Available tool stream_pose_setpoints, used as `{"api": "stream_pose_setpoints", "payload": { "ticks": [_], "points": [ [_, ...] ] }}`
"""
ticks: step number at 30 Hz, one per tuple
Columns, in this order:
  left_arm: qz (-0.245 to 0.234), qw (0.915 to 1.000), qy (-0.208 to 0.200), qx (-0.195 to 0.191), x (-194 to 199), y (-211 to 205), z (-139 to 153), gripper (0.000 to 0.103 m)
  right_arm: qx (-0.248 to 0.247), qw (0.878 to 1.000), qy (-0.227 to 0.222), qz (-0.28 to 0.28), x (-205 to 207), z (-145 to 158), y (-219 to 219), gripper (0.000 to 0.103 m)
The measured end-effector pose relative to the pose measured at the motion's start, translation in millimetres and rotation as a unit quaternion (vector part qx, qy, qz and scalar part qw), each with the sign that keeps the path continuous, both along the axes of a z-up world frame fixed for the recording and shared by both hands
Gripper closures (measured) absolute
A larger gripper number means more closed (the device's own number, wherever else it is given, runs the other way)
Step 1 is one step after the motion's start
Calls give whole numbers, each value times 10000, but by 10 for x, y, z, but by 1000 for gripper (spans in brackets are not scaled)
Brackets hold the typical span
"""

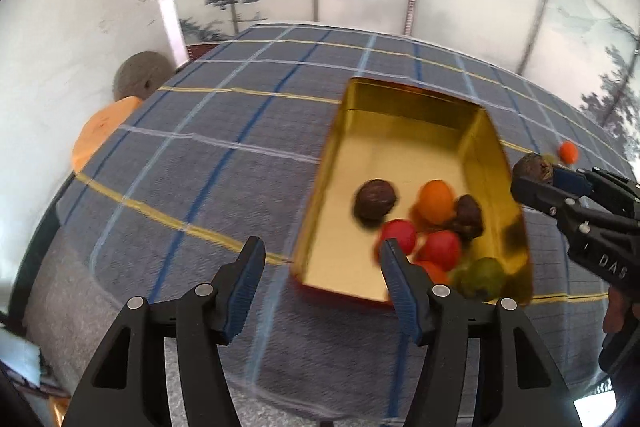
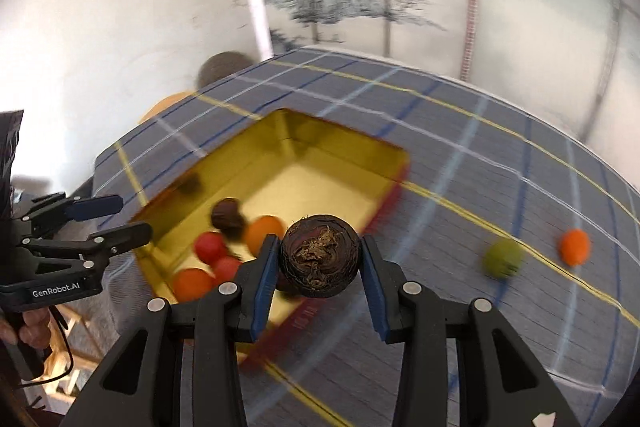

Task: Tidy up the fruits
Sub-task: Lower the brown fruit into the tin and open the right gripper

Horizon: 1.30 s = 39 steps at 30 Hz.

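A gold tin tray (image 1: 404,131) (image 2: 320,155) sits on the checked cloth and holds several fruits: a dark brown one (image 1: 376,205), an orange one (image 1: 435,201), red ones (image 1: 442,249) and a green one (image 1: 480,277). My right gripper (image 2: 319,257) is shut on a dark brown round fruit (image 2: 319,255) and holds it above the tray's near right corner; it also shows in the left wrist view (image 1: 534,169). My left gripper (image 1: 322,255) is open and empty, just over the tray's near left edge; it shows in the right wrist view too (image 2: 120,217).
A green fruit (image 2: 503,259) and an orange fruit (image 2: 575,247) (image 1: 568,151) lie loose on the cloth right of the tray. An orange cushion (image 1: 102,131) and a grey round object (image 1: 140,75) sit beyond the table's left edge, by the wall.
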<state>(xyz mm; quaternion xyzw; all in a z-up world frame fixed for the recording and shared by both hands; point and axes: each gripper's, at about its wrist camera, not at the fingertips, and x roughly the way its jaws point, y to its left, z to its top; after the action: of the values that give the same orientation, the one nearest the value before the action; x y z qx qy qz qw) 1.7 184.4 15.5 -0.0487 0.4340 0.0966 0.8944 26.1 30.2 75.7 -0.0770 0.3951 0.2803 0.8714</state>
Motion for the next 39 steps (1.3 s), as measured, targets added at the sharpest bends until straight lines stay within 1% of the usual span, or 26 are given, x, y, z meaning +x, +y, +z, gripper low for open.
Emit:
{"api": "stream_pose_setpoints", "payload": {
  "ticks": [6,11,17,21,28,39],
  "points": [
    [316,9995,41,84,-104,211,-10,42,-213,9993,146,288,-35,-162,356,66],
    [441,9989,130,51,-127,310,-59,42,-337,9987,223,323,-32,-264,532,66],
    [453,9988,177,7,-143,330,-87,42,-520,9981,162,274,0,-308,575,65],
    [448,9988,188,-9,-147,335,-104,42,-559,9979,212,242,7,-340,579,65],
    [443,9988,188,-56,-149,316,-128,42,-502,9982,258,207,-15,-356,558,65],
    [410,9991,138,-33,-157,302,-89,42,-470,9984,262,177,-24,-358,545,65]
  ]
}}
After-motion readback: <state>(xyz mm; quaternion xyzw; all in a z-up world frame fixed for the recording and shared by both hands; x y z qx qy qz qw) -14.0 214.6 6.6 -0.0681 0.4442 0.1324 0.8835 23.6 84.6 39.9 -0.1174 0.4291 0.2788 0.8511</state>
